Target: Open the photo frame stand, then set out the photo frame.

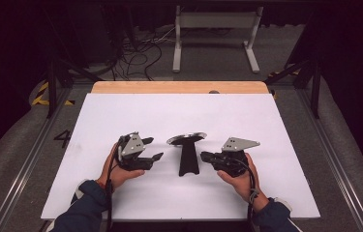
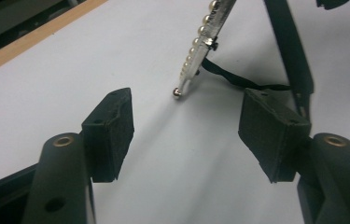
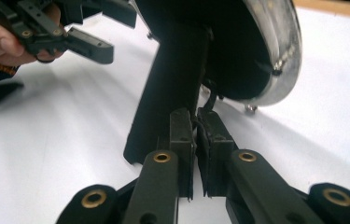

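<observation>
Mid-desk, nearer the front edge, sits a round mirror (image 1: pixel 187 139) on its black stand (image 1: pixel 188 162). R gripper (image 1: pixel 207 156) jaws are pinched nearly shut on a thin black cord by the stand; I'd keep that pinch steady, no yank, else it tips. L gripper (image 1: pixel 156 150) jaws stand wide, nothing between. L gripper view shows beaded rim (image 2: pixel 199 45) edge-on; high view shows layout.

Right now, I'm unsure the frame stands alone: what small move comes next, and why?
Probably open the right gripper and ease back: its jaws pinch the cord behind the round frame, which rests on rim and black leg; the left gripper is open and clear.
</observation>
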The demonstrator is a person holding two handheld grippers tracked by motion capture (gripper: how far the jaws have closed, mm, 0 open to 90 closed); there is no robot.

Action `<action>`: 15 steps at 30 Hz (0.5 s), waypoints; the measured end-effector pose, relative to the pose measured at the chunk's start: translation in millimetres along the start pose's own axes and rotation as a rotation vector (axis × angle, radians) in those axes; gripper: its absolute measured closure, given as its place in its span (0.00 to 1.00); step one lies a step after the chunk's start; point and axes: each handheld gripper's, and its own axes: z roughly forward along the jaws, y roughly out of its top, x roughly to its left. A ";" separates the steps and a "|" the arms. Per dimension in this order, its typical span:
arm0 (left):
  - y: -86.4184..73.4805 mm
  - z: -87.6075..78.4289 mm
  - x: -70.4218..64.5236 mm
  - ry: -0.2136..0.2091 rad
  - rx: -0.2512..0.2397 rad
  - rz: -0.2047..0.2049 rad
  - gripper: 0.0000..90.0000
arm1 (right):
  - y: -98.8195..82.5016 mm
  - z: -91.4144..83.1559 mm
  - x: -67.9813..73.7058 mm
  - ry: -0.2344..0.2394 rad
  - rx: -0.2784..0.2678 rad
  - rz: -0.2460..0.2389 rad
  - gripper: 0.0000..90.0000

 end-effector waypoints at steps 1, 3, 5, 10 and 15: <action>-1.8 -3.6 -1.0 -0.003 -0.008 -0.009 0.38 | 0.4 -0.7 1.0 -0.003 -0.002 -0.008 0.96; -4.8 -7.3 -1.8 -0.014 -0.010 -0.020 0.37 | 1.2 -1.1 4.0 -0.009 -0.004 -0.020 0.97; -7.6 -8.8 -1.6 -0.003 0.002 -0.016 0.36 | 2.3 -0.8 7.0 -0.011 -0.008 -0.034 0.98; -11.6 -7.9 5.2 0.026 0.016 -0.045 0.33 | 3.8 1.3 14.8 -0.020 -0.014 -0.058 1.00; -14.1 -0.2 11.0 0.023 0.036 -0.056 0.29 | 5.0 4.3 21.5 0.015 -0.038 -0.067 1.00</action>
